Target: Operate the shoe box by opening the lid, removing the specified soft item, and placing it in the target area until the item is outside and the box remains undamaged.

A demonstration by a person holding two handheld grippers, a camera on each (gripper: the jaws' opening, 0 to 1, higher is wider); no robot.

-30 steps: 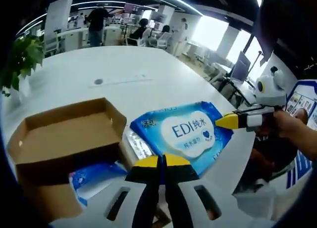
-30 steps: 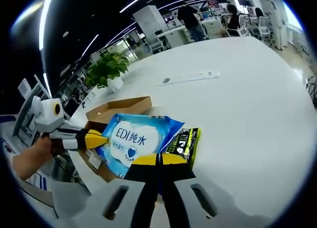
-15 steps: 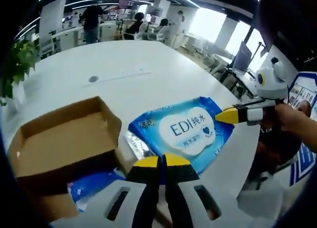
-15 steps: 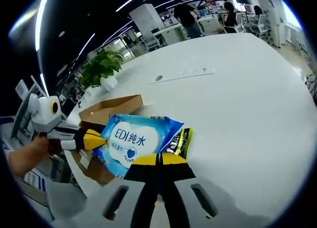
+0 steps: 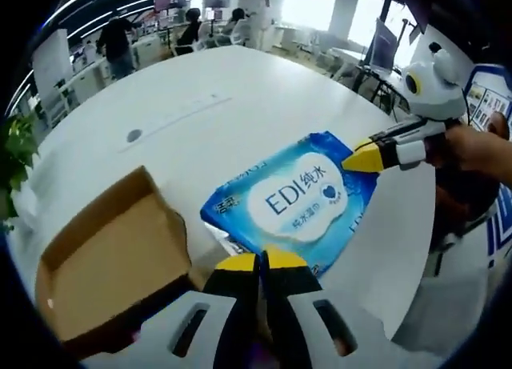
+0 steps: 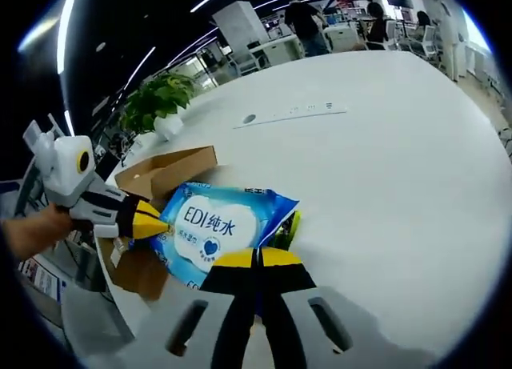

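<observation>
In the left gripper view, the open brown cardboard shoe box (image 5: 104, 277) sits at the left on the white round counter (image 5: 240, 89). Just right of it is the blue plastic pack of wet wipes with a white label (image 5: 292, 201), held outside the box above the counter. The left hand-held gripper (image 5: 261, 262) has its yellow-tipped jaws pressed shut on the pack's near edge. At the far right, the right hand-held gripper (image 5: 358, 159), held by a person's hand (image 5: 480, 149), pinches the pack's opposite corner.

In the right gripper view, the left hand-held gripper (image 6: 156, 222) grips the pack (image 6: 216, 229) at the left, the box (image 6: 160, 173) behind it. The right hand-held gripper (image 6: 258, 258) is clamped on the pack's near edge.
</observation>
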